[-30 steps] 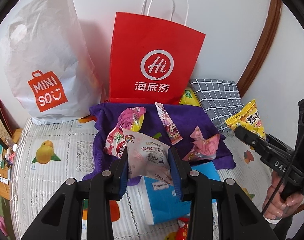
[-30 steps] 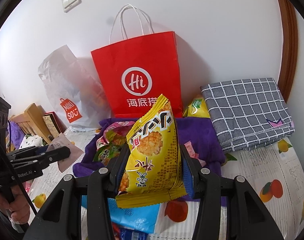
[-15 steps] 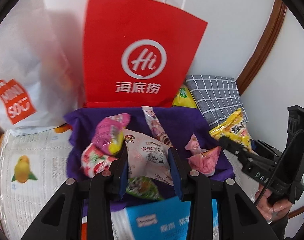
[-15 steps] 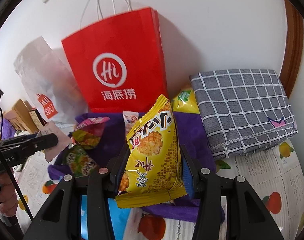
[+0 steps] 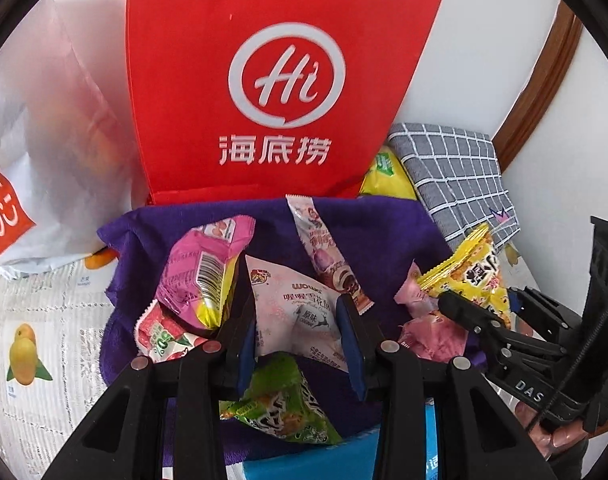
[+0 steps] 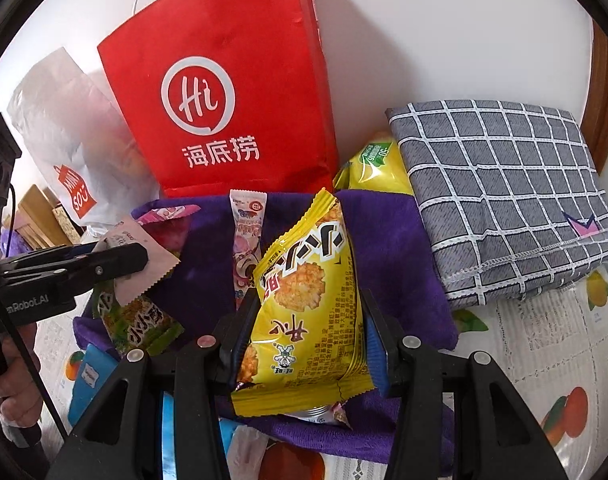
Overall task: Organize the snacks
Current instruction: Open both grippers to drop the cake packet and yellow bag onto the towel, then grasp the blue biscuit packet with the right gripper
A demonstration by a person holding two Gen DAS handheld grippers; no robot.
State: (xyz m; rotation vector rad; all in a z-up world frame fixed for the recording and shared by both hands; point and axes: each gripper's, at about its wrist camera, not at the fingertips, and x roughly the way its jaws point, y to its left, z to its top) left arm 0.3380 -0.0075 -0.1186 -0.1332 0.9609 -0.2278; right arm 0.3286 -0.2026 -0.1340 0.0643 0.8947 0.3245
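Left wrist view: left gripper clamped on a pale pink-and-white snack packet, blue pads pressed to both of its sides, packet raised over a rumpled purple fleece cloth. On the cloth to the left, a glossy magenta packet with a barcode over a red-and-white packet. Behind the held packet, a long narrow stick-shaped wrapper, lying at a slant. Below the pads, a crinkled green packet; to the right, small pink wrappers. Upright red paper shopping bag with a white "Hi" logo at the cloth's far edge, a white plastic bag with an orange label beside it on the left. Folded grey checked cloth against the wall to the right. At the right edge, the right gripper gripping a yellow packet.

Right wrist view: right gripper clenched on the yellow crinkled snack packet with a fried-cracker picture, pads tight against both sides, packet upright above the purple cloth. Red bag behind, checked cloth to the right, a yellow-green packet wedged between them. Left gripper in from the left edge, jaws pinching the pale packet, a hand on its grip. All on a white tablecloth printed with fruit.
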